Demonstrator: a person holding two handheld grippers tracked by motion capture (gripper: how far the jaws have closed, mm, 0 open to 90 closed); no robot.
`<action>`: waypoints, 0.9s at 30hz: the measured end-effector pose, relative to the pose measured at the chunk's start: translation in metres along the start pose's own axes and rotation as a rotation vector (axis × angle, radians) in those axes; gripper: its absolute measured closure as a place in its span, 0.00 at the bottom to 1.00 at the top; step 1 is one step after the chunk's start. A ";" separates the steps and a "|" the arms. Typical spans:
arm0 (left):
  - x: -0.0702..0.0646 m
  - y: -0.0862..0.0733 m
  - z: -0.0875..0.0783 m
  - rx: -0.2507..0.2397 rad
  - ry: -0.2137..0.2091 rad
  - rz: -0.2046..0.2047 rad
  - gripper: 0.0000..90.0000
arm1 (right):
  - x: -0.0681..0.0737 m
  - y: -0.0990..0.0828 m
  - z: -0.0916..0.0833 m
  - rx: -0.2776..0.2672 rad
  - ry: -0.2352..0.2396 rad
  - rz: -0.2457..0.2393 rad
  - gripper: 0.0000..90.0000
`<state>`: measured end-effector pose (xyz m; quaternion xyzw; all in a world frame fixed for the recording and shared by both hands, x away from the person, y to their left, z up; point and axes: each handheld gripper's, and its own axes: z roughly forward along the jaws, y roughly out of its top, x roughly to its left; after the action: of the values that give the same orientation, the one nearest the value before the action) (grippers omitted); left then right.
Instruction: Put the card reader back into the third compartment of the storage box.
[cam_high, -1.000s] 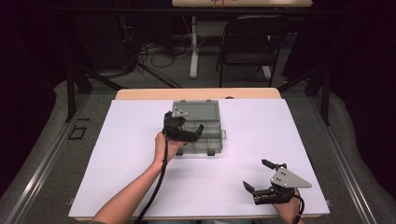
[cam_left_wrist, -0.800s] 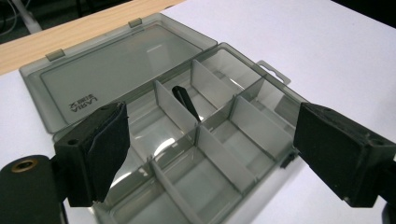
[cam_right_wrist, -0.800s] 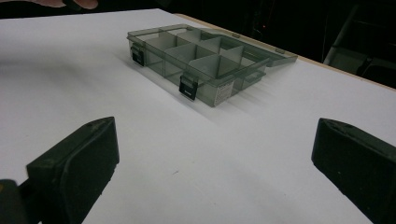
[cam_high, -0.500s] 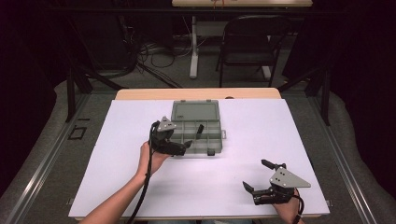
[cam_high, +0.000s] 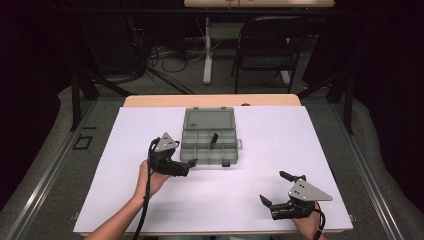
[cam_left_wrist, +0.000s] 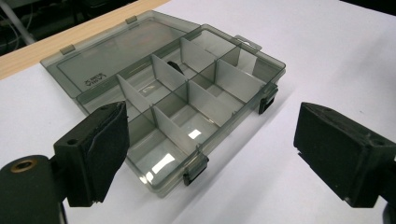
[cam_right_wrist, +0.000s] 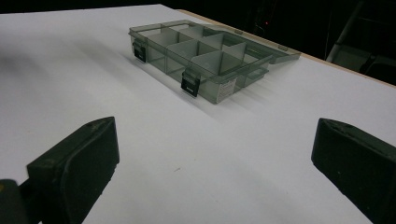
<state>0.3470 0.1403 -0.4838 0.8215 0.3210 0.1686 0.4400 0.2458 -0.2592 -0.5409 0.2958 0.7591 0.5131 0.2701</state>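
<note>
Open box (cam_high: 209, 137) on table (cam_high: 250, 200), lid laid back.
Left claw (cam_high: 186, 167) held released beside box front; right claw (cam_high: 276, 189) released, well apart.

open box (cam_high: 210, 140) mid-table, small part (cam_high: 214, 138) inside

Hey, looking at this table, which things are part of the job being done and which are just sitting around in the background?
Part of the job:
- compartment box, lid open
- small black piece in one compartment
- left gripper, open beside the box
- right gripper, open, away from the box

Just lying about:
- folding chair behind the table
- cables on the floor
</note>
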 end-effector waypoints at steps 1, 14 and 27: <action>0.000 -0.001 -0.002 -0.004 0.002 -0.001 0.12 | 0.000 0.000 0.000 0.001 0.000 0.000 0.00; -0.003 -0.026 -0.024 -0.036 0.015 0.000 0.12 | 0.000 0.000 0.000 0.003 0.002 -0.002 0.00; 0.000 -0.045 -0.047 -0.078 0.043 -0.019 0.12 | 0.000 0.000 0.001 0.007 0.003 0.000 0.00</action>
<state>0.3041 0.1875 -0.4952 0.7968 0.3314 0.1944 0.4664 0.2464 -0.2587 -0.5408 0.2959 0.7613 0.5109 0.2682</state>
